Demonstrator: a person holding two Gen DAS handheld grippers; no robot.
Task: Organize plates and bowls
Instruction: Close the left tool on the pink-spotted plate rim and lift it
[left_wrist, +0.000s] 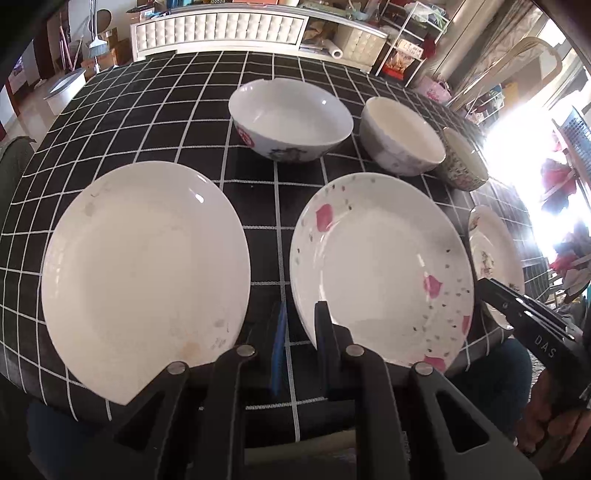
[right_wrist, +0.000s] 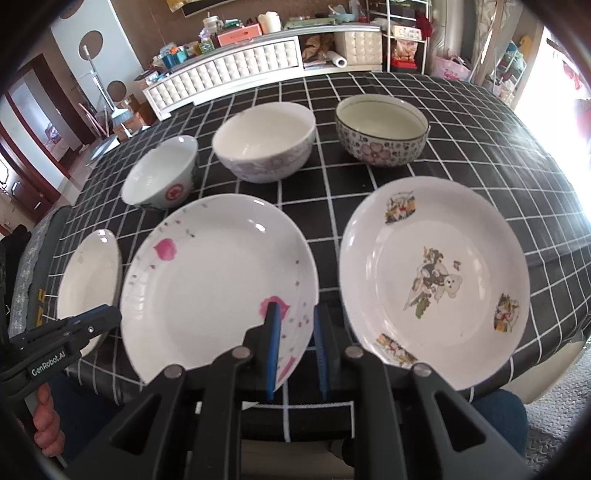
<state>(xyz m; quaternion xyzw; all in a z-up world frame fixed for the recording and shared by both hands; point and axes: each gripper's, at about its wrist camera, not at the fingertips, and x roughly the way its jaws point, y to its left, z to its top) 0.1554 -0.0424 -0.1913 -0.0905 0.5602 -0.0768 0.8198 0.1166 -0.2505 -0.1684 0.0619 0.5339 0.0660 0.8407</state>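
Observation:
Three plates lie in a row along the near side of the checked table (left_wrist: 147, 110): a plain white plate (left_wrist: 144, 266), a pink-flowered plate (left_wrist: 380, 266) and a cartoon-printed plate (right_wrist: 436, 273). Behind them stand a red-emblem bowl (left_wrist: 291, 118), a white bowl (right_wrist: 262, 140) and a floral bowl (right_wrist: 382, 129). My left gripper (left_wrist: 301, 325) hovers at the flowered plate's left rim, jaws a narrow gap apart and straddling the rim in view. My right gripper (right_wrist: 297, 321) straddles the flowered plate (right_wrist: 214, 280) at its right rim the same way. Neither grips anything.
The table's near edge runs just under both grippers. A person's hand (right_wrist: 44, 424) holds the left gripper's handle. A grey chair back (right_wrist: 37, 258) stands at the table's left end. A white padded cabinet (right_wrist: 229, 70) lines the far wall.

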